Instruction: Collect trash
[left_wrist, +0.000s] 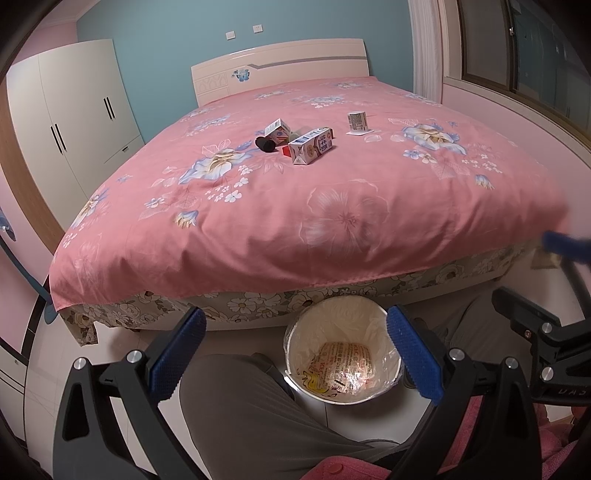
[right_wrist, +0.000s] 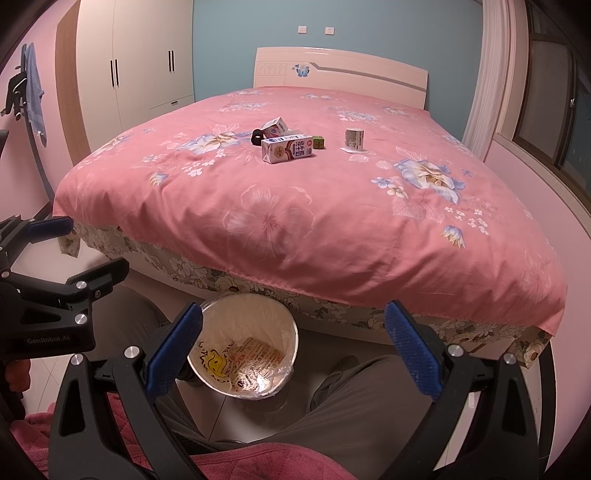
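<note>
left gripper (left_wrist: 295, 363) spread, empty | right gripper (right_wrist: 293, 352) spread, empty | both near bin (left_wrist: 295, 334) at bed foot, staged for drops | milk carton (left_wrist: 311, 145), other trash far, mid-bed, needs reach

Bed (left_wrist: 332, 229): cartons (left_wrist: 311, 145), cup (left_wrist: 357, 122); floor: bin (left_wrist: 341, 354).

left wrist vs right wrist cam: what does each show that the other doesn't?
Left wrist only: a small red piece beside the lying milk carton, and the right gripper's frame at its right edge.

Right wrist only: a small green cube behind that carton, a blue towel hanging on the left wall, and the left gripper's body at its left edge.

Both: pink bedspread, second small carton, black item, upright white cup, lined trash bin with a wrapper inside. Left gripper and right gripper open, empty.
</note>
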